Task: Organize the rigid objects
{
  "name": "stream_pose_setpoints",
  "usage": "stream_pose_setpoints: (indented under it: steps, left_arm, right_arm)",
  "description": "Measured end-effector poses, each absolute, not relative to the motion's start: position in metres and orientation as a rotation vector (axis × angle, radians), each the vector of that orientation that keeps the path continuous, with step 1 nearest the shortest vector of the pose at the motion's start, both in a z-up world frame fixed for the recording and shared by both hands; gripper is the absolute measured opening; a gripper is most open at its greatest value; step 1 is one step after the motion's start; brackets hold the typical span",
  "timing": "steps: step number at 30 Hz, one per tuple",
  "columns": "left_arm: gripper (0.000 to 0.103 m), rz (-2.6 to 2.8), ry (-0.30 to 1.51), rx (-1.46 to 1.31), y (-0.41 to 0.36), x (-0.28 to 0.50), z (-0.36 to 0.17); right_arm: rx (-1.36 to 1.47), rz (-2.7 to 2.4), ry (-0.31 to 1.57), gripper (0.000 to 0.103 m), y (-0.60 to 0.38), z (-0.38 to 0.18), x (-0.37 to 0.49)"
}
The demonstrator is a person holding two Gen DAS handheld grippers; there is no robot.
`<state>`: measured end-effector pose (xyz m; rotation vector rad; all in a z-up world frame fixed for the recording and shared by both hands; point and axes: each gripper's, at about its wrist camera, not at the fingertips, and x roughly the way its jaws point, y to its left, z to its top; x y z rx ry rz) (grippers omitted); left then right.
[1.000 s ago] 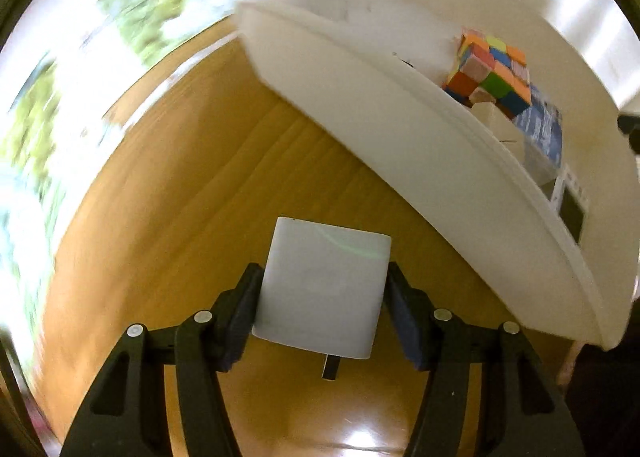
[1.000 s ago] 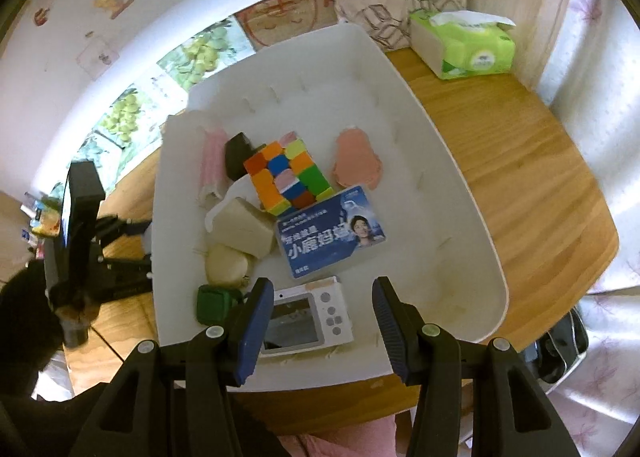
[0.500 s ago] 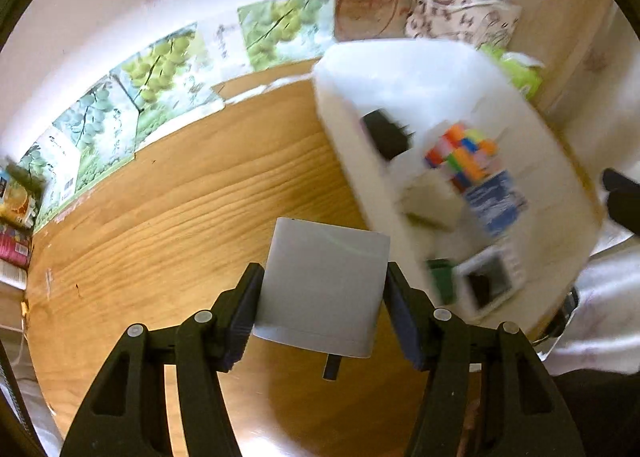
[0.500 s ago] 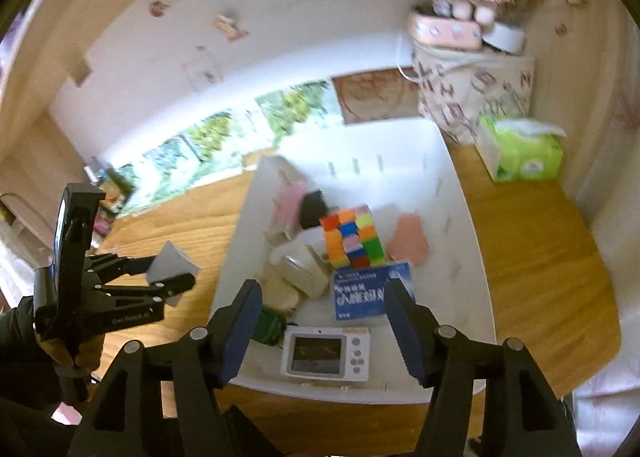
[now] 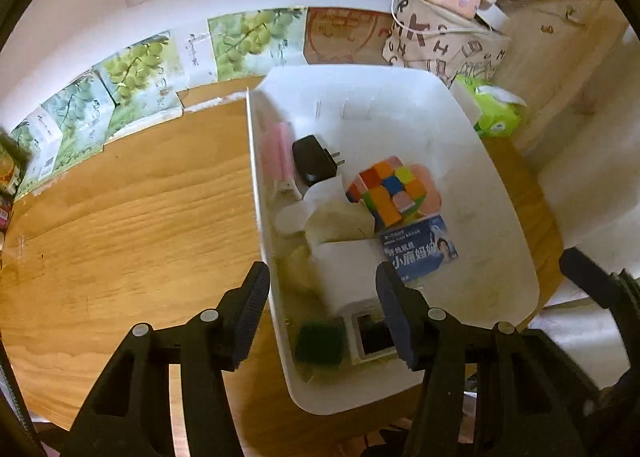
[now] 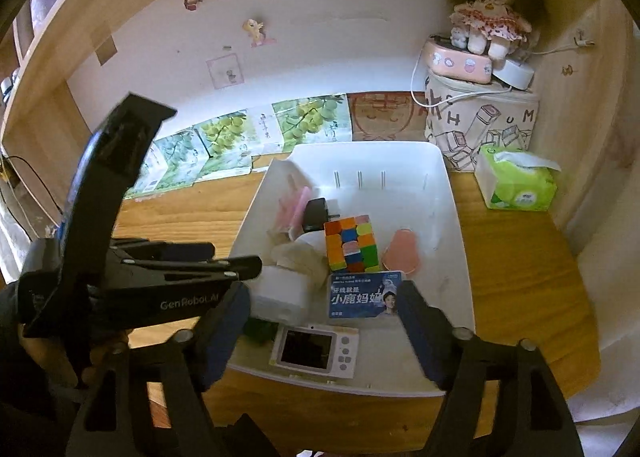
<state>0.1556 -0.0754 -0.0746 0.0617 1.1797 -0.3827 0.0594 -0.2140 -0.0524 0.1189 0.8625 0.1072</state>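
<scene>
A white bin on the wooden desk holds a colour cube, a blue card, a black plug, a pink bar, a small camera and a green item. A white charger block lies in the bin, free of my left gripper, which is open just above it. My right gripper is open and empty over the bin's near edge.
A green tissue pack and a patterned bag with a doll stand at the back right. Grape-print boxes line the wall. Bare wooden desk lies left of the bin.
My left gripper carried the white charger block from over the desk to over the bin, opened and let it drop in. My right gripper drew back and up.
</scene>
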Motion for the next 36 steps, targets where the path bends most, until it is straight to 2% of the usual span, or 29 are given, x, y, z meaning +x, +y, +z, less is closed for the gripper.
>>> stream_pose_setpoints:
  steps: [4,9,19,24,27,31,36]
  left_arm:
    - [0.063,-0.32,1.156,0.028,-0.051,0.159,-0.063]
    - [0.077,-0.255,1.124,0.006,-0.004,0.159,-0.051]
    - [0.087,-0.145,1.057,-0.005,0.095,0.137,-0.039]
    - [0.099,-0.121,1.013,-0.042,0.123,0.119,-0.029]
    - [0.101,-0.109,0.99,-0.016,0.123,0.106,-0.024]
    - [0.101,-0.105,0.982,0.003,0.114,0.092,-0.021]
    - [0.102,-0.084,0.925,-0.017,0.1,0.076,-0.011]
  right_arm:
    - [0.115,0.089,0.857,0.08,-0.204,-0.05,0.06]
    - [0.128,0.067,0.851,0.08,-0.176,-0.045,0.062]
    - [0.135,0.075,0.85,0.082,-0.085,-0.037,0.067]
    - [0.093,0.076,0.84,0.084,-0.051,-0.026,0.059]
    - [0.08,0.059,0.824,0.087,-0.043,-0.017,0.05]
    - [0.078,0.03,0.829,0.101,-0.048,-0.013,0.039]
    - [0.092,-0.004,0.822,0.101,-0.068,-0.009,0.025]
